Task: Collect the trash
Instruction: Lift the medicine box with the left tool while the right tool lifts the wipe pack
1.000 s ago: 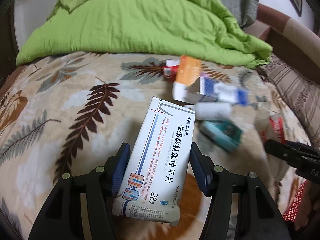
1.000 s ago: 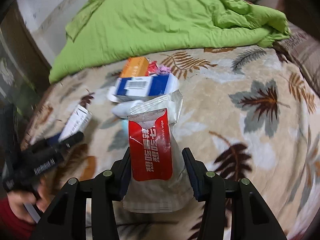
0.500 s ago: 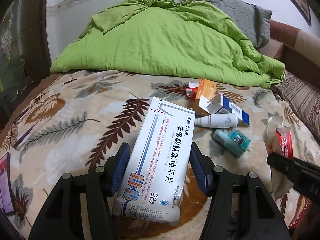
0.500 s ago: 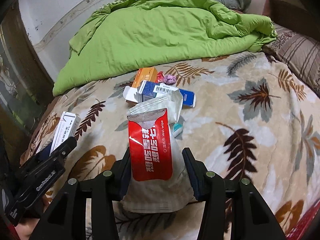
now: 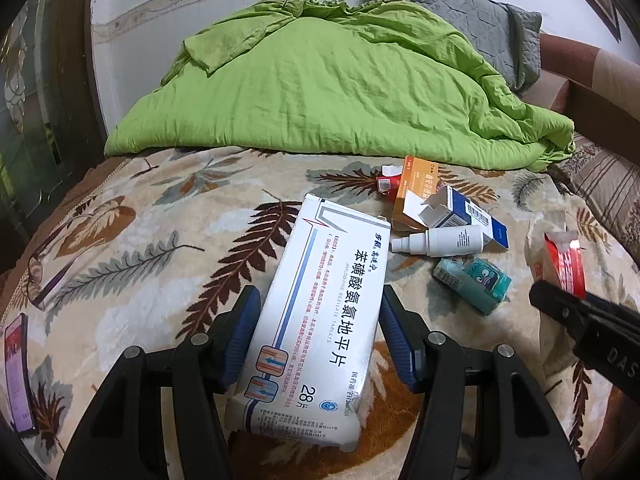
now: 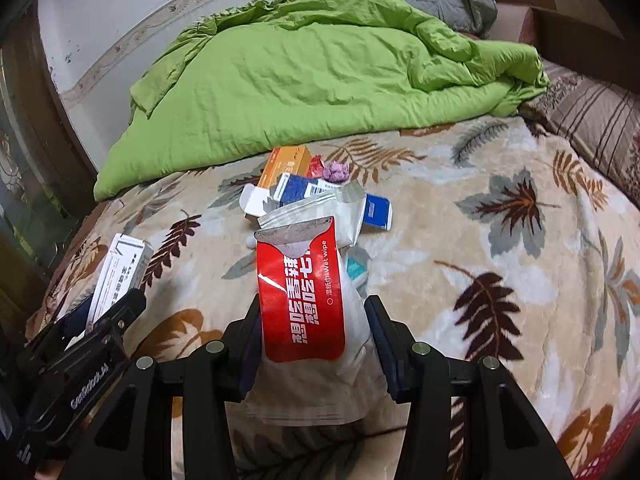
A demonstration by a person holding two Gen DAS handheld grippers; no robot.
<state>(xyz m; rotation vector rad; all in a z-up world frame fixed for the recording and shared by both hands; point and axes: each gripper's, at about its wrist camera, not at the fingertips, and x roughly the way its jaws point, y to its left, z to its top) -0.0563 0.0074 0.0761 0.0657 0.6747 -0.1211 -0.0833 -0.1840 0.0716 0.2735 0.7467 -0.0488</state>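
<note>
My left gripper (image 5: 318,334) is shut on a long white medicine box (image 5: 320,312) with blue lines, held above the leaf-print blanket (image 5: 160,248). My right gripper (image 6: 312,332) is shut on a red and white wet wipe packet (image 6: 302,300). The medicine box also shows at the left of the right wrist view (image 6: 120,268). More trash lies in a pile on the bed: an orange box (image 5: 416,188), an open blue and white box (image 5: 460,216), a white spray bottle (image 5: 444,240) and a small teal packet (image 5: 474,280).
A green duvet (image 5: 340,88) is heaped at the back of the bed, with a grey pillow (image 5: 460,16) behind it. A striped cushion (image 6: 596,120) lies at the right. A phone (image 5: 16,372) and glasses (image 5: 44,272) lie at the bed's left edge.
Both grippers have pulled back and up from the pile with their items still held. The pile now sits farther away in both views.
</note>
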